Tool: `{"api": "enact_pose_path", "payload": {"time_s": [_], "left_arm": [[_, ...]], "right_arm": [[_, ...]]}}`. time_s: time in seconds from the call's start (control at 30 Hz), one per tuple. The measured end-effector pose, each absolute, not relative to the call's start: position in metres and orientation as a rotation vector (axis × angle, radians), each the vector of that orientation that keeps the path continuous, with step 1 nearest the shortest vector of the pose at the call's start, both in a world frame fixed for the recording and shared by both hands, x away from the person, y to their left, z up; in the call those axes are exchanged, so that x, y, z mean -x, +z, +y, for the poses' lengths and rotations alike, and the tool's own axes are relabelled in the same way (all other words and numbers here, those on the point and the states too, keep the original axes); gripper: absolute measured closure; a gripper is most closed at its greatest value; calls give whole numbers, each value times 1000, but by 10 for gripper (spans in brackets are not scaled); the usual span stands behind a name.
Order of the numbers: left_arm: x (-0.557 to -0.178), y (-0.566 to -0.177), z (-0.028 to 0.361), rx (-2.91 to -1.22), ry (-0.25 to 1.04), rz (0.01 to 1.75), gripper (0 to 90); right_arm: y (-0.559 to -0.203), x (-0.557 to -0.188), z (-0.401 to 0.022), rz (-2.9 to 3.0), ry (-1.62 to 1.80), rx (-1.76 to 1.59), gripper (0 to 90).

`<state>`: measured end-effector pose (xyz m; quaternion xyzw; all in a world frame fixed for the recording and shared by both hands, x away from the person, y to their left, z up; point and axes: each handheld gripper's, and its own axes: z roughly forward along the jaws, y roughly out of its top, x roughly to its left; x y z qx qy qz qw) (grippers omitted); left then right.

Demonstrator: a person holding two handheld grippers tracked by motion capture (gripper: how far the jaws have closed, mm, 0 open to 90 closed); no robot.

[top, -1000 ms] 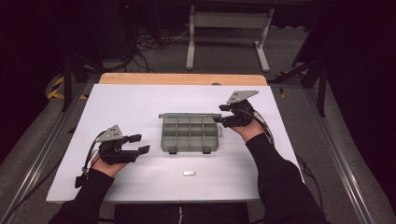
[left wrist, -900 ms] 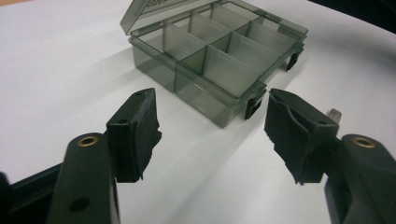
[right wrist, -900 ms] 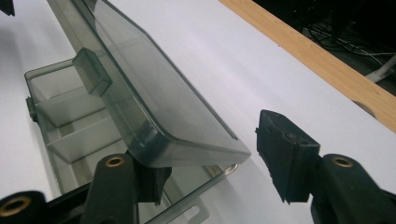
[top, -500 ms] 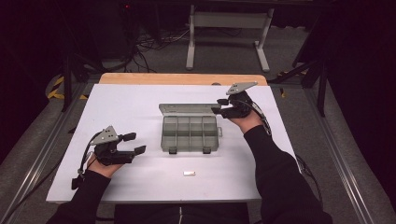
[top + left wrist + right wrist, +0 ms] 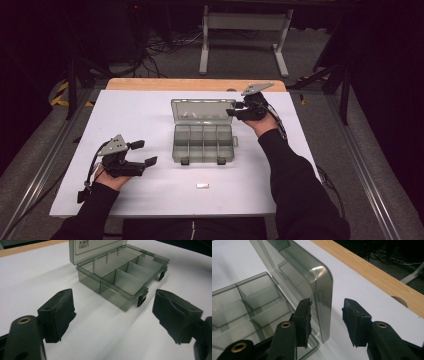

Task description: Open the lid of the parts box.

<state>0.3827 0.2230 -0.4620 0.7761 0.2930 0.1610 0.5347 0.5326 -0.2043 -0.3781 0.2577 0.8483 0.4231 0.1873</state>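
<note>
At the left of the table, the left gripper (image 5: 142, 153) rests low on the white table cover (image 5: 140, 115) well short of the box, pointed toward it; its jaws have just been opening and now stand widely spread with nothing between them, so in the left gripper view only bare cover lies between the two pads (image 5: 61, 312); that idle, ready pose suggests it is waiting its turn, perhaps to steady the box or fetch a part; the compartment box (image 5: 204, 144) sits at the middle of the cover, its smoky clear tray divided into small cells that all look empty, its two front latches hanging loose toward the person, which fits a box that has been unclasped for loading; a small white piece (image 5: 202, 186) lies alone on the cover nearer the person, apart from the box, probably the thing meant to go into a cell; the lid (image 5: 202, 107) stands raised at the far edge, upright on its hinge; at its right corner the right gripper (image 5: 231, 110) straddles the lid's edge (image 5: 324, 302), jaws having just been closing, the left pad close against the inner face and the right pad still apart from the outer face, so the lid is bracketed rather than pinched; this placement seems meant to swing or hold the lid open.
</note>
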Motion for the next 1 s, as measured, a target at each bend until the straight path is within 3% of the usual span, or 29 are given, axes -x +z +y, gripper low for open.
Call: {"api": "enact_pose_path", "payload": {"time_s": [1.0], "left_arm": [[-382,-461,224,-1839,389,695,148]], "right_arm": [[-402,-562,-198,2364,1174,-812,636]]}}
